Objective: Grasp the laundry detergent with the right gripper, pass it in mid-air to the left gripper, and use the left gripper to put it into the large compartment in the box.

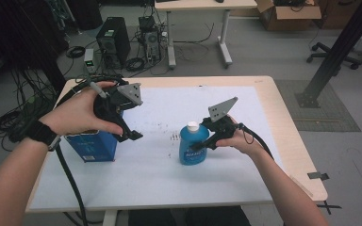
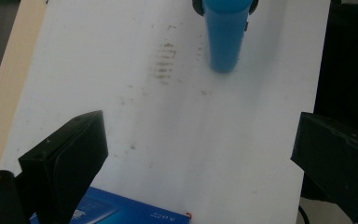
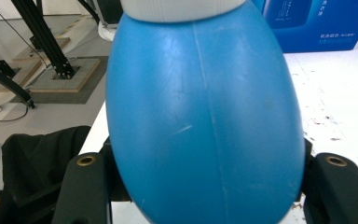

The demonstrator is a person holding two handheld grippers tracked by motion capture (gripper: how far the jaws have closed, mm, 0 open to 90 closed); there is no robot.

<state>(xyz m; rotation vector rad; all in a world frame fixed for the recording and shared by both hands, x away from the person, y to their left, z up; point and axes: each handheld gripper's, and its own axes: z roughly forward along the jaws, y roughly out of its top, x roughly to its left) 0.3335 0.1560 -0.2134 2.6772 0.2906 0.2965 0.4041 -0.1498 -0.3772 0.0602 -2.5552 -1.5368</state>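
While your right gripper (image 1: 206, 140) is closed on the blue bottle (image 1: 193, 149), the hold sits on a round and smooth body, so the bottle can slip or turn between the jaws when you lift it. In the right gripper view the two jaws press the wide belly from both sides, low in the frame, and the white cap (image 3: 182, 8) is at the top edge. In the high view the bottle stands upright on the white mat (image 1: 169, 179), a little right of the middle of the frame. If you tilt the hand quickly, the heavy lower part may swing and drop on the mat. Your left gripper (image 1: 131, 133) hovers with its jaws wide apart and holds nothing, just beside the blue box (image 1: 92, 146) at the left of the frame. Moving it down carelessly could knock the box over or push it toward the table edge (image 1: 45, 169).
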